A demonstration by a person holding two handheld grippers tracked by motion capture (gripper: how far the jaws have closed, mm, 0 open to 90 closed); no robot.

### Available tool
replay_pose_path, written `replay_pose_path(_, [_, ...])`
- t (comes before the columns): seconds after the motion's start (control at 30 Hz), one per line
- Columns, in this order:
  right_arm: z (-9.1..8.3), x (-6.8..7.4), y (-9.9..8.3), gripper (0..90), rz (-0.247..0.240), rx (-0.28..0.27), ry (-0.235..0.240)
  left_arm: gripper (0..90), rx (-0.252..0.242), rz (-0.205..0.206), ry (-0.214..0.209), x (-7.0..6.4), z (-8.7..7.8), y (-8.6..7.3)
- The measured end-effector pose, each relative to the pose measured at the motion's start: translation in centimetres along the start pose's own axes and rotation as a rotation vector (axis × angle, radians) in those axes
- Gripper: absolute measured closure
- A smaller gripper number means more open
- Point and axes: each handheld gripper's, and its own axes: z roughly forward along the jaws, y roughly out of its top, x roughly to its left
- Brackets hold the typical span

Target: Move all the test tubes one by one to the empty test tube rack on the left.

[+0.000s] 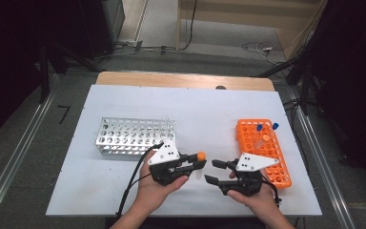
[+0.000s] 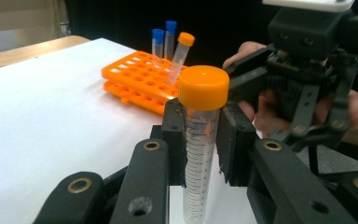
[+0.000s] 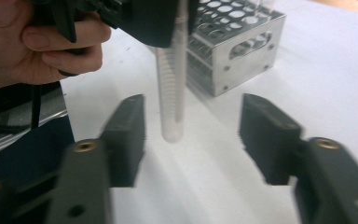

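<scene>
My left gripper (image 1: 198,161) (image 2: 202,135) is shut on a clear graduated tube with an orange cap (image 1: 200,156) (image 2: 203,87), held upright above the white mat. The tube's rounded bottom (image 3: 171,93) hangs between the wide-apart jaws of my right gripper (image 1: 215,171) (image 3: 191,130), which is open and just right of the left one. An orange rack (image 1: 263,150) (image 2: 140,79) at the right holds two blue-capped tubes (image 2: 164,39) and one orange-capped tube (image 2: 181,53). A metal rack (image 1: 136,136) (image 3: 233,42) stands at the left.
A white mat (image 1: 124,181) covers the table, with a wooden edge (image 1: 181,80) at the back. Dark stands and cables lie on the floor around the table. Open mat lies between the two racks.
</scene>
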Motion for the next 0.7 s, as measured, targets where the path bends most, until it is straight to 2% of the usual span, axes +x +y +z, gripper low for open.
replay_pose_path(0.13, [-0.8, -0.7, -0.2, 21.4, 0.005, 0.013, -0.024, 74.9, -0.013, -0.01, 0.027, 0.7, -0.8, 0.1])
replay_pose_path(0.27, [-2.0, -1.7, -0.8, 14.5, -0.004, 0.011, -0.036, 74.9, -0.026, -0.016, 0.051, 1.3, -1.6, 0.3])
replay_pose_path(0.4, [-3.4, -2.8, -1.3, 9.2, 0.021, -0.005, -0.048, 74.9, -0.034, -0.02, 0.072, 1.8, -2.2, 0.4])
replay_pose_path(0.5, [-4.5, -3.6, -1.7, 7.9, 0.022, -0.02, -0.05, 74.9, -0.042, -0.023, 0.089, 2.2, -2.8, 0.4])
replay_pose_path(0.7, [-6.5, -5.0, -2.2, 5.0, 0.035, -0.05, -0.089, 74.9, -0.062, -0.035, 0.122, 3.1, -4.0, 0.7])
